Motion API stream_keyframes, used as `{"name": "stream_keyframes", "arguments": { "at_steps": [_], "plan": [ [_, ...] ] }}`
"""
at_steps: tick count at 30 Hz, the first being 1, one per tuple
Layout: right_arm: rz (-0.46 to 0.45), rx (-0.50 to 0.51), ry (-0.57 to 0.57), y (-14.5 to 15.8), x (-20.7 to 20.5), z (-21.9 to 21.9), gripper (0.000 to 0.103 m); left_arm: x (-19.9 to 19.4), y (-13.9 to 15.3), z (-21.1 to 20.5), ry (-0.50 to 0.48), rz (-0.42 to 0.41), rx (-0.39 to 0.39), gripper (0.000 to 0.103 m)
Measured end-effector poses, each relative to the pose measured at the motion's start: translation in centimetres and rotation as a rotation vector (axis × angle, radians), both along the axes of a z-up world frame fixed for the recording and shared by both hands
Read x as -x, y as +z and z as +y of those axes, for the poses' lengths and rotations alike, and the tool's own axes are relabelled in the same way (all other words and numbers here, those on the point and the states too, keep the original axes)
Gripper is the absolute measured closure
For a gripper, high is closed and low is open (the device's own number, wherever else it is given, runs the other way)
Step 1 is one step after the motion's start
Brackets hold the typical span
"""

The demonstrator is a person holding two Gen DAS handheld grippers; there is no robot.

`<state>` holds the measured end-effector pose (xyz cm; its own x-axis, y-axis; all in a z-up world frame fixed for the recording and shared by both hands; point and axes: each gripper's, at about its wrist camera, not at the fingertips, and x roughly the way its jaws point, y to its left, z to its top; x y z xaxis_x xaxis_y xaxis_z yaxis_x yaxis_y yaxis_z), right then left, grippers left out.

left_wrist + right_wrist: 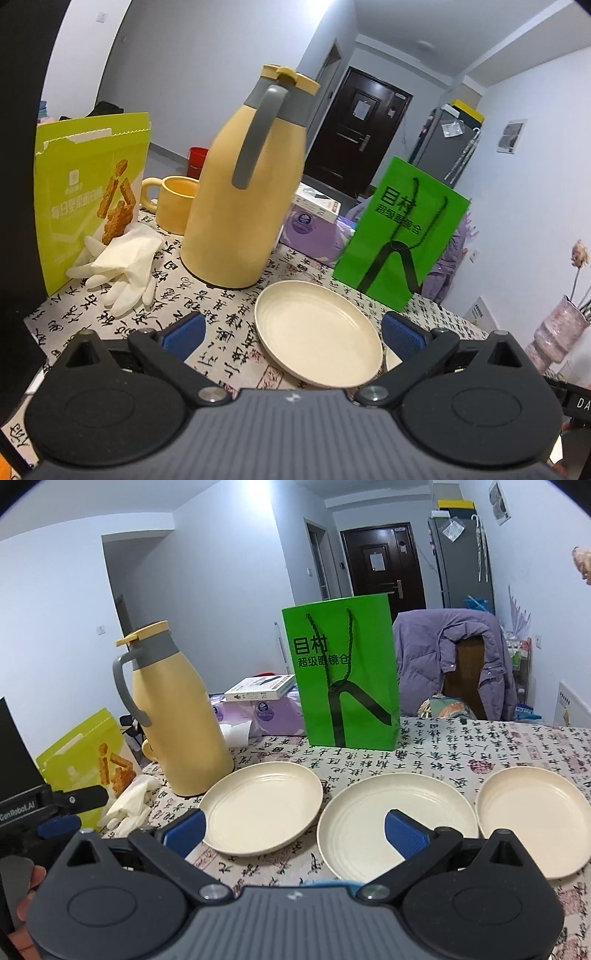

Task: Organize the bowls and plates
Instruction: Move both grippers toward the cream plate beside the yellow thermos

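I am looking along the left gripper (293, 334), and its blue pads are standing wide apart with nothing between them but air above one cream plate (318, 334), which is lying flat on the calligraphy tablecloth (207, 295) just ahead of the fingers. Only this one plate is showing whole here; a sliver of a second is peeking out behind the right pad, too little to judge.

The right gripper (293, 829) is giving me what the left cannot: three cream plates in a row. The left plate (263, 806) is sitting ahead and between the pads, the middle plate (397, 821) is lying partly under the right pad, and the right plate (533, 818) is off beyond it. These fingers are also spread wide and holding nothing. The plates' near rims are being cut off by the gripper body.

The yellow thermos (245, 192) is looming ahead-left in the left view, with a yellow mug (173, 203) behind it that the right view is almost wholly hiding. White gloves (118, 269) and a snack bag (88, 195) are lying further left; the green paper bag (347, 672) is standing beyond the plates. At the right view's left edge I am seeing the other gripper and fingers of a hand (26, 897), cropped.
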<state>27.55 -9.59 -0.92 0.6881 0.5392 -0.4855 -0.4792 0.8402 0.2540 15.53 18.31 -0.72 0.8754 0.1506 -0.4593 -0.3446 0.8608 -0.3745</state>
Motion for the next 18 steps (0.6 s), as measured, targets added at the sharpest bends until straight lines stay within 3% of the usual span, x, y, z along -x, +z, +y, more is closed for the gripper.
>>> {"name": "stream_keyframes", "arguments": {
  "at_steps": [7,18],
  "plan": [
    [0.004,0.008,0.008,0.2,-3.2,1.7,0.000,-2.6,-0.1,1.2,0.022,0.006,0.013,0.000],
    [0.055,0.068,0.033,-0.9,-8.5,5.3,0.000,-8.3,-2.4,2.7,0.078,0.104,0.054,0.000]
  ]
}}
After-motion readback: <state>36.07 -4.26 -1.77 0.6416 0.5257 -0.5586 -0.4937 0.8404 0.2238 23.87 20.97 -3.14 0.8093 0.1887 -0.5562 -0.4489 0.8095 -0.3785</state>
